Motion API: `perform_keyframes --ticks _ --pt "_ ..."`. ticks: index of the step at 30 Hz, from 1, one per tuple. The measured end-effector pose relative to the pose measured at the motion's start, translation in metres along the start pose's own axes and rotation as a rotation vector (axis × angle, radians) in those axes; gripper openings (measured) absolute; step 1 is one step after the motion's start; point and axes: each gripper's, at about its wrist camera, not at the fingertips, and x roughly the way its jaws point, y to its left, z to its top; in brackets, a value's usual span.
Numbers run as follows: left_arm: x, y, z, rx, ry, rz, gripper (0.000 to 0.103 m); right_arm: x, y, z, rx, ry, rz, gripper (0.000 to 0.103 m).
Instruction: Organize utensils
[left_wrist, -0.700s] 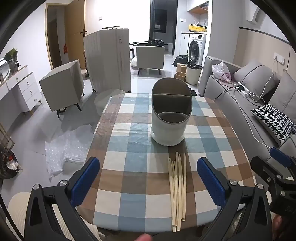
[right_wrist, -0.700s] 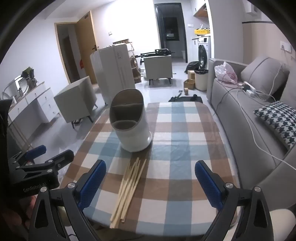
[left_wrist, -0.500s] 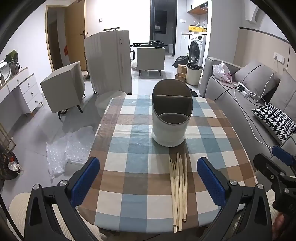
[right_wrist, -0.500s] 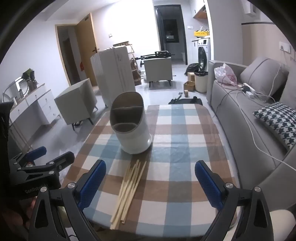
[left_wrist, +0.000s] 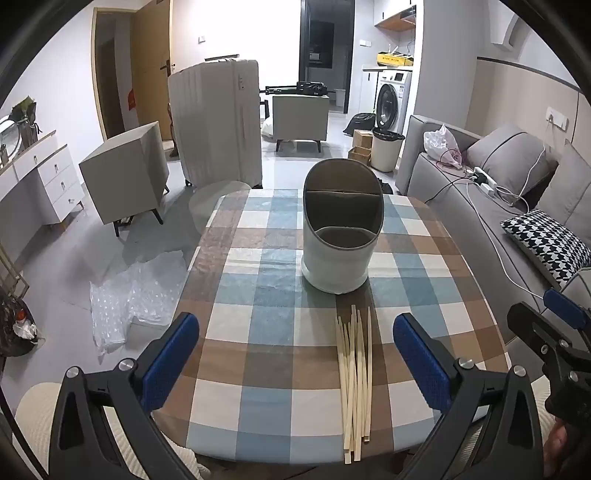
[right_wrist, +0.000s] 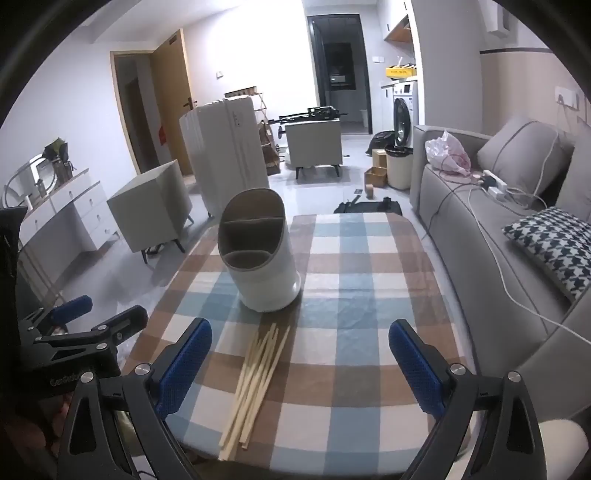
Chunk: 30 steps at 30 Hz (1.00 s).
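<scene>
A room full of stuff around the tabletop (left_wrist: 258, 398) with its checked cloth. A grey sofa (left_wrist: 461, 206) along the right side, with a black-and-white pillow (left_wrist: 546, 243), a plastic bag (left_wrist: 441, 146) and white cables (left_wrist: 491, 192) on it. A big white suitcase (left_wrist: 216, 122) on the floor past the far end, a grey cabinet (left_wrist: 127, 173) next to it, and crinkly bubble wrap (left_wrist: 133, 295) on the floor to the left. A washing machine (left_wrist: 393, 101) and a bin (left_wrist: 386, 147) way at the back.

On the cloth, a grey-white utensil holder (left_wrist: 340, 240) standing upright in the middle, with empty pockets inside. Just in front of it, a bunch of pale chopsticks (left_wrist: 354, 376) lying flat, thin ends toward the holder, thick ends near the close edge. Chopsticks and holder near each other, maybe not touching. Nothing lying between the chopsticks and either tool.

Left tongs (left_wrist: 295, 362) up above the near edge, blue pads (left_wrist: 170, 358) spread wide apart, holding nothing, touching nothing. Right tongs (right_wrist: 299, 365) the same: wide apart, nothing in them, up over the close end of the cloth. From the right wrist view, chopsticks (right_wrist: 255, 373) showing between the two blue pads (right_wrist: 184, 365), closer to the left one, but down on the cloth.
</scene>
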Motion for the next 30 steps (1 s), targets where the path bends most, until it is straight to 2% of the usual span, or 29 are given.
perform_keyframes --ticks 30 --pt "0.0001 -0.0024 -0.0008 0.009 -0.015 -0.018 0.102 0.0002 0.0030 0.0018 -0.014 -0.007 -0.022 0.097"
